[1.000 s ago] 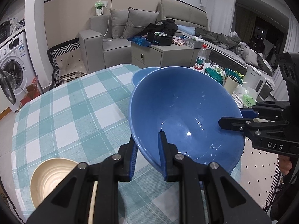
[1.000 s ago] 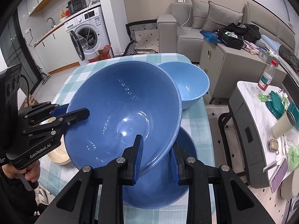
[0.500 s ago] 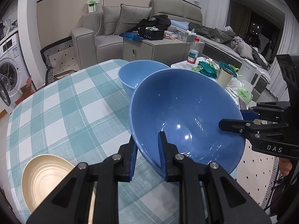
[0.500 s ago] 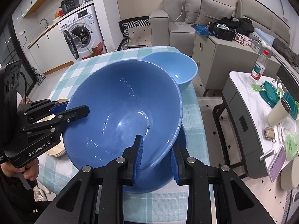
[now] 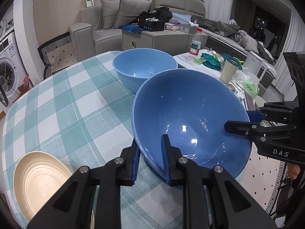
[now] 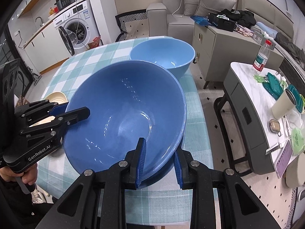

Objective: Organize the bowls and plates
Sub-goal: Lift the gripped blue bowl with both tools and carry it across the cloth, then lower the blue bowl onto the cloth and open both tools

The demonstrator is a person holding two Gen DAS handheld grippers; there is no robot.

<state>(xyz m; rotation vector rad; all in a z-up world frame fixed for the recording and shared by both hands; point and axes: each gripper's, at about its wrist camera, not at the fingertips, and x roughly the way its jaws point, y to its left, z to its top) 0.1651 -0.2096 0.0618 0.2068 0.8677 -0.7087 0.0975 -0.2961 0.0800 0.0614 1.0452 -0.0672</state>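
A large dark blue bowl (image 5: pixel 190 114) (image 6: pixel 124 110) hangs tilted, low over the checked table (image 5: pixel 66 105), held by opposite sides of its rim. My left gripper (image 5: pixel 150 148) (image 6: pixel 74 110) is shut on the near rim in its own view. My right gripper (image 6: pixel 159 148) (image 5: pixel 238 121) is shut on the opposite rim. Under the held bowl a second dark blue bowl (image 6: pixel 183 133) shows only as a thin edge. A light blue bowl (image 5: pixel 144 66) (image 6: pixel 164 55) stands just behind them. Beige plates (image 5: pixel 38 175) (image 6: pixel 57 97) lie at the table's near left.
The table edge runs close beside the dark blue bowls. Beyond it stands a marble side table (image 6: pixel 247 72) with a water bottle (image 6: pixel 261 57), a cup (image 6: pixel 282 105) and a white kettle (image 5: pixel 255 66). A sofa and a washing machine (image 6: pixel 76 28) are farther back.
Both grippers have sunk with the dark blue bowl toward the table. It now covers most of the bowl beneath, and the light blue bowl behind shows more fully.
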